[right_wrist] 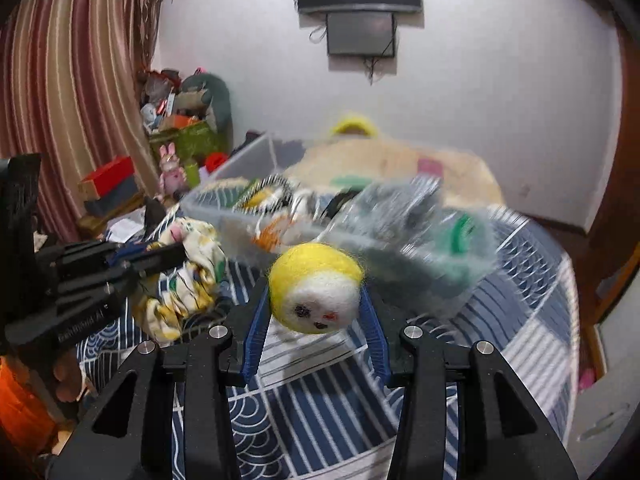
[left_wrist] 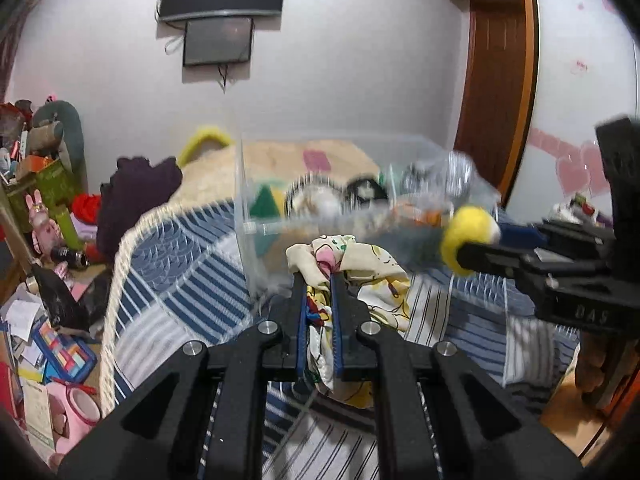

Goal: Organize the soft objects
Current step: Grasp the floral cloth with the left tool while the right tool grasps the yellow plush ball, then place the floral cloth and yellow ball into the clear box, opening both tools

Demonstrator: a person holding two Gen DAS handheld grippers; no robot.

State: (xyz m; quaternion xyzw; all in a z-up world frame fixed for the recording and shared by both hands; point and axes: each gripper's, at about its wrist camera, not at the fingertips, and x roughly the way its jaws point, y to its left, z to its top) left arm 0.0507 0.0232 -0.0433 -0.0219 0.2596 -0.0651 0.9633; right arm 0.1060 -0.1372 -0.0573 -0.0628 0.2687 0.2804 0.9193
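Observation:
My left gripper [left_wrist: 318, 276] is shut on a cream cartoon-print cloth [left_wrist: 360, 272], held above the bed just in front of a clear plastic bin [left_wrist: 256, 184]. My right gripper [right_wrist: 316, 292] is shut on a yellow-and-white felt ball with a face [right_wrist: 314, 294]. In the left wrist view the ball [left_wrist: 468, 236] sits at the right, beside the bin's near corner. In the right wrist view the left gripper [right_wrist: 176, 254] and its cloth [right_wrist: 188, 276] are at the left. The bin [right_wrist: 240, 160] holds several soft toys, blurred.
A blue-and-white patterned bedspread [right_wrist: 320, 408] covers the bed under both grippers. A beige furry cushion [left_wrist: 216, 176] and a dark purple cloth [left_wrist: 136, 196] lie behind the bin. Cluttered boxes and toys [left_wrist: 44, 200] fill the floor at left. A wooden door frame [left_wrist: 496, 80] stands at right.

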